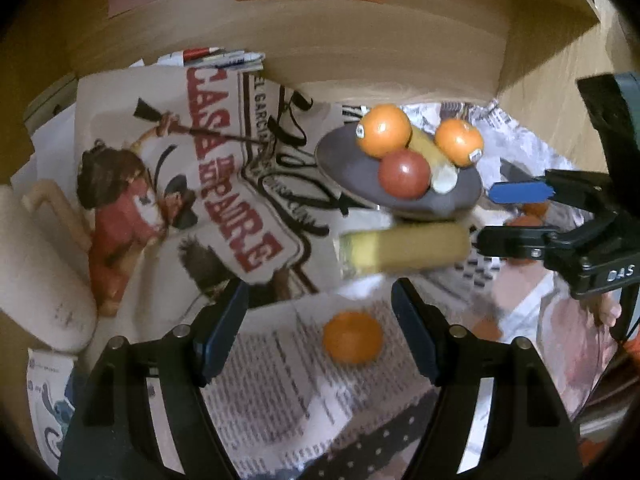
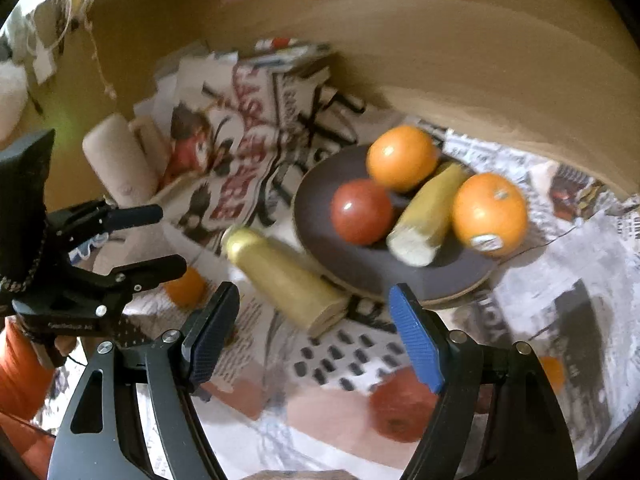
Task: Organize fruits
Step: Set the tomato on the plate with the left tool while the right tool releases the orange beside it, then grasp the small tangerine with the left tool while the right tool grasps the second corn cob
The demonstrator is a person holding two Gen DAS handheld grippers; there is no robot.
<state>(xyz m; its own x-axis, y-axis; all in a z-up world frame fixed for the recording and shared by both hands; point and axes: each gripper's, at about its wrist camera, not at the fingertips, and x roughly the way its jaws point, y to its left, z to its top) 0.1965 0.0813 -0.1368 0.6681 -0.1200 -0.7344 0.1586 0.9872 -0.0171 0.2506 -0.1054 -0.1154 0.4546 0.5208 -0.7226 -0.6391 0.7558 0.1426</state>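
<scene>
- My left claw (image 1: 320,332) stands wide and holds nothing; the small loose orange fruit (image 1: 353,337) lies on the newspaper-covered desk (image 1: 280,400) right between its two fingers, not yet touched.
- My right claw (image 2: 312,332) is also wide and empty. The yellow cut banana piece (image 2: 286,280) lies just ahead of it, with its cut end touching the near rim of the dark round plate (image 2: 320,184).
- The plate already carries two oranges, a red tomato-like fruit (image 2: 362,212) and another banana piece, so the free place is small, on the near-left part.
- I think the step in hand is to take the loose fruits. I should lower the left claw until the pads are at the widest part of the orange, then close slowly, because it can roll on the paper.
- For the banana piece, I should turn the right claw across its length, not along it.
- A red round fruit (image 2: 400,412) waits under my right claw near the desk's front edge.
</scene>
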